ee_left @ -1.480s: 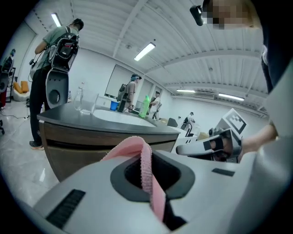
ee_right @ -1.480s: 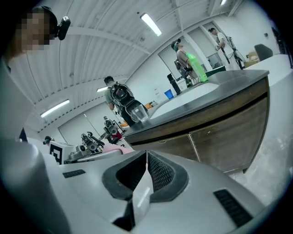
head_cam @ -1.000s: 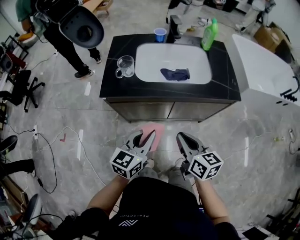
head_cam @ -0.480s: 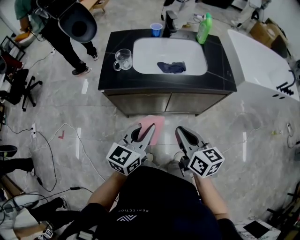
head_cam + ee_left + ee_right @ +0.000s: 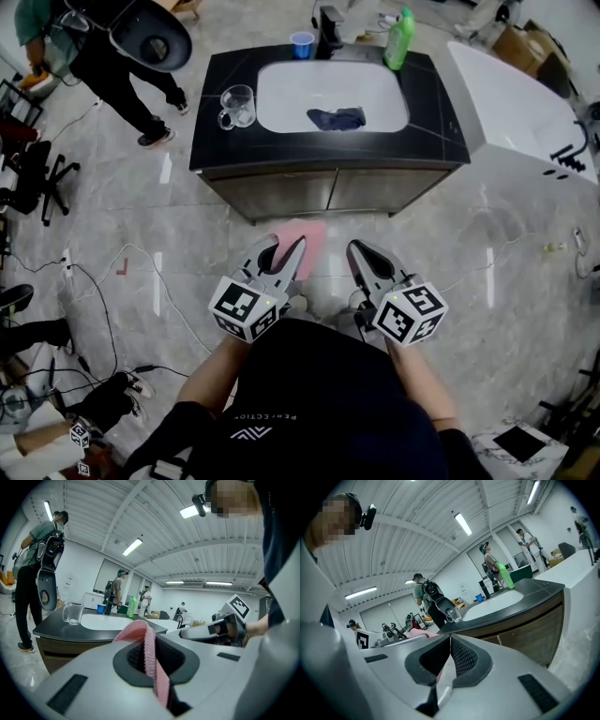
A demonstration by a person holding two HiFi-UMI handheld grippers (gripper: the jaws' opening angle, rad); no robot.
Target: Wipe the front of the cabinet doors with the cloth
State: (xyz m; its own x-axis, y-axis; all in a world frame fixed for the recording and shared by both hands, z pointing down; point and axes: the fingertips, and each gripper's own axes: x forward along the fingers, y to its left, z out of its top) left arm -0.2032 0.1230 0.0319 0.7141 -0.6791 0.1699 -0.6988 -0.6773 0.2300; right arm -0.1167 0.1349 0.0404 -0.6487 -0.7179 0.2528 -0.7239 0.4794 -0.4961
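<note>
A pink cloth (image 5: 305,246) hangs from my left gripper (image 5: 286,251), which is shut on it; in the left gripper view the pink cloth (image 5: 149,644) is pinched between the jaws. My right gripper (image 5: 357,251) is shut with nothing in it, level with the left one. Both are held a short way in front of the cabinet doors (image 5: 328,190), two dark brown panels under a black countertop (image 5: 211,117). The same cabinet doors (image 5: 525,630) show to the right in the right gripper view.
On the counter, a white sink (image 5: 281,98) holds a dark blue rag (image 5: 336,117); a glass mug (image 5: 234,105), blue cup (image 5: 301,43) and green bottle (image 5: 397,37) stand around it. A white tub (image 5: 525,103) is right. A person (image 5: 103,47) stands far left; cables (image 5: 103,309) cross the floor.
The sink cabinet sits a little higher and further off in the head view than a second ago. Both grippers keep their pose and the cloth stays gripped.
</note>
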